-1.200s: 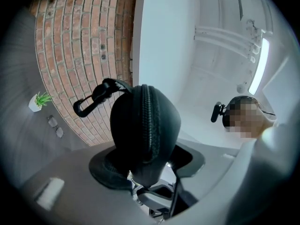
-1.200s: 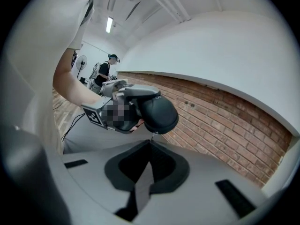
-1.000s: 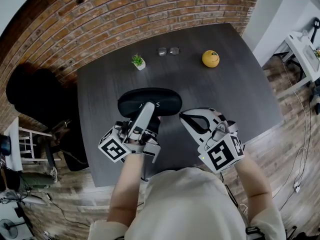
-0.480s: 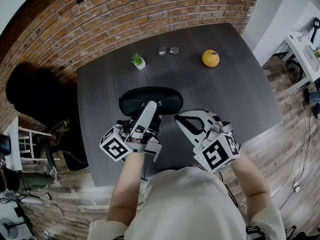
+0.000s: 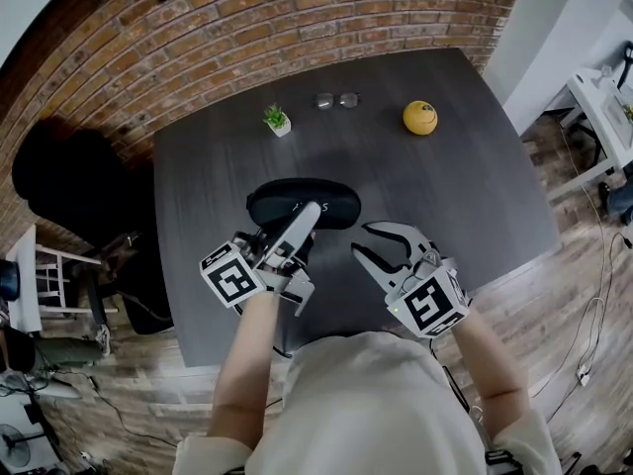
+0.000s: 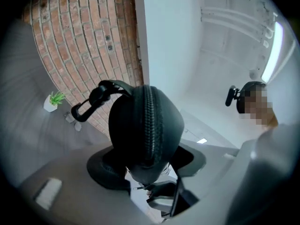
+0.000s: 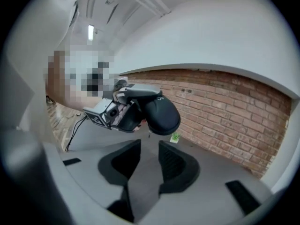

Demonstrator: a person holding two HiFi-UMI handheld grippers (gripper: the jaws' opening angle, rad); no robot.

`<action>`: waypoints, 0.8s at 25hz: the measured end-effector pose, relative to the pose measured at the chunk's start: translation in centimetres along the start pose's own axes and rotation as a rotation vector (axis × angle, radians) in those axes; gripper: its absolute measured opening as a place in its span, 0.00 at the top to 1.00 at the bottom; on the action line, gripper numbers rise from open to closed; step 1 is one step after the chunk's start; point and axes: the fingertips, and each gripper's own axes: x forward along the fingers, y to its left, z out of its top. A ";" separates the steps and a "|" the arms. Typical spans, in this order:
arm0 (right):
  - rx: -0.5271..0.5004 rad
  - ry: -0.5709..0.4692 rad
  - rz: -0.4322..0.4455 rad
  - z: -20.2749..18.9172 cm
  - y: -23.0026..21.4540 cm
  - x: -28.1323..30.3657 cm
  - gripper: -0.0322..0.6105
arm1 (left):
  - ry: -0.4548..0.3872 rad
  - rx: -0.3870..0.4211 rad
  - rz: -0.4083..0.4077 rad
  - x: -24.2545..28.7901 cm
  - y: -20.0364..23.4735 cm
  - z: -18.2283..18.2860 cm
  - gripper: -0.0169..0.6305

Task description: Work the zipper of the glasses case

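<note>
Since one second ago both my claws have come lower toward the table [image 5: 475,186], and the glasses case [image 5: 326,196] has come down together with them. The jaws of my right claw [image 5: 361,238] have just been opening; earlier they were closed, now they stand apart with nothing between them, only the table surface.

My left claw [image 5: 311,212] is clenched on the near side of the case, one pad on each shell. In the left gripper view the case stands end-on between the jaws, its zipper line [image 6: 149,125] running down the middle toward me, and a black hook [image 6: 93,100] sticks out from its far upper left. From the right gripper view the case looks lifted a little above the table, not lying on it.

The right claw is just to the right of the case and a bit nearer to me, apart from it, pointing toward its right end.

Beyond the case, near the brick wall [image 5: 247,28], a small potted plant [image 5: 274,120] stands to the left, a pair of spectacles [image 5: 335,100] lies straight behind, and a yellow ball [image 5: 418,117] lies further right.
</note>
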 end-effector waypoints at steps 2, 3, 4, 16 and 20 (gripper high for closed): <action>0.069 0.006 -0.011 -1.0 0.0 -0.3 0.80 | 0.045 -0.016 0.054 -0.4 1.6 -0.7 0.59; 0.092 0.013 -0.026 -1.5 -0.1 -0.5 0.81 | 0.068 -0.027 0.078 -0.6 2.5 -1.2 0.59; 0.112 0.022 -0.042 -2.1 -0.3 -0.6 0.82 | 0.090 -0.040 0.100 -0.8 3.3 -1.7 0.59; 0.405 0.060 -0.124 -7.3 -1.4 -0.7 0.89 | 0.384 -0.236 0.281 -2.1 12.4 -12.0 0.58; 0.428 0.081 -0.099 -8.0 -0.8 -0.1 0.91 | 0.515 -0.265 0.323 -2.6 14.0 -15.7 0.58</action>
